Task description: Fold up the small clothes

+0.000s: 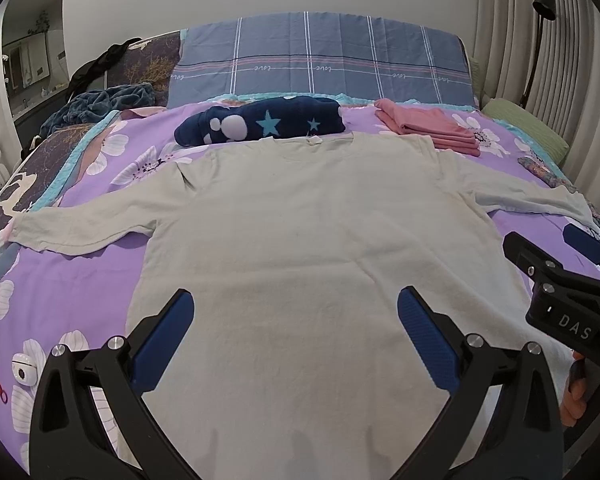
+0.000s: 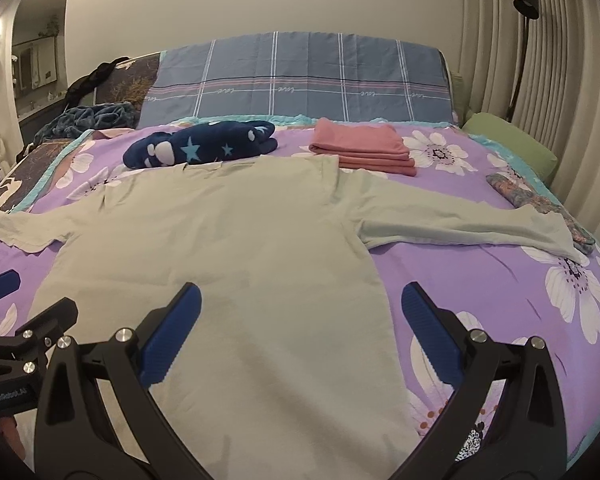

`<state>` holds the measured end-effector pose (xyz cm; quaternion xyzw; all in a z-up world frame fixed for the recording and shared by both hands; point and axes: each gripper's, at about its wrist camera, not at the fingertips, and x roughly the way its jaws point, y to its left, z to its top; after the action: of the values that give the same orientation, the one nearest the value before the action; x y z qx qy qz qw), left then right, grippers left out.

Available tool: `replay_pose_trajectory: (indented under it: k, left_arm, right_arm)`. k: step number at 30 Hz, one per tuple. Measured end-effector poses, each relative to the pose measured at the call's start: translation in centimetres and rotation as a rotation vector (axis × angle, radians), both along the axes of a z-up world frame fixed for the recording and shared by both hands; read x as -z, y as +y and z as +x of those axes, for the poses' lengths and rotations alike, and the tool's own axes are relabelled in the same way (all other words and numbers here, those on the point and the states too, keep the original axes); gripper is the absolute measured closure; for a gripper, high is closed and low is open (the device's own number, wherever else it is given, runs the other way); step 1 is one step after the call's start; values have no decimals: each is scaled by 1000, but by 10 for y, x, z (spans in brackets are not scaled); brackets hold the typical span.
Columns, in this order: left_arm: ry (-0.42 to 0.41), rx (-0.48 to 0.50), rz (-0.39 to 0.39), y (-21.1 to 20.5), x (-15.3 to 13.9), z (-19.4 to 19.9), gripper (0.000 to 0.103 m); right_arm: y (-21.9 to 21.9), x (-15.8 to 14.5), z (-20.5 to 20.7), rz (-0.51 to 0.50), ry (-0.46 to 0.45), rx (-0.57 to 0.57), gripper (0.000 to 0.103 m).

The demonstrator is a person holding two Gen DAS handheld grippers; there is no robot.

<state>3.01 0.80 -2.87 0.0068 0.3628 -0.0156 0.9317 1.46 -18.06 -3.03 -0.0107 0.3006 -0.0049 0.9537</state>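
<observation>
Pale grey-green long-sleeved cotton shirt (image 1: 300, 248) lies flat, back up, mid-bed on the purple floral quilt (image 1: 60, 292), collar at 12 o'clock, hem toward the grippers at 6, sleeves out to 9 and 3. Left gripper (image 1: 296, 340) hangs over the lower body w/ jaws wide, holding nothing; right gripper (image 2: 300, 332) likewise wide & empty, straddling the shirt's right side edge.

Risks, as I see it: thin fabric, so a pinch could grab the quilt too & drag it; lifting only one layer would skew the fold; right sleeve end rests on a patterned cloth (image 2: 540, 200) at 3 & might snag.

Count: 1 shirt spread out, 1 folded pink garment (image 2: 364, 148) at 1, 1 navy star-print fleece bundle (image 2: 204, 144) at 11, 2 grippers, 1 green pillow (image 2: 512, 140)
</observation>
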Motion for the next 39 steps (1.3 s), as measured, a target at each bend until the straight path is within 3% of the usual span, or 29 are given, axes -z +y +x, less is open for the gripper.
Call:
replay_pose_trajectory:
  k: [13,29,36,39]
  left_arm:
    - [7,3,3,2,6,4,1]
    - [23,6,-5,10,16,19,1]
    - [38,-28,-60,46,23,37,1]
    - [36,-83,-96,80,24,44,1]
  right_arm:
    - [1,1,2,21,-12,-12,2]
    - [9,1,22,-28,19,-33,2]
    - [17,1,41,-59,44,-48,2]
    - [22,2,50,-87,45,-55,2]
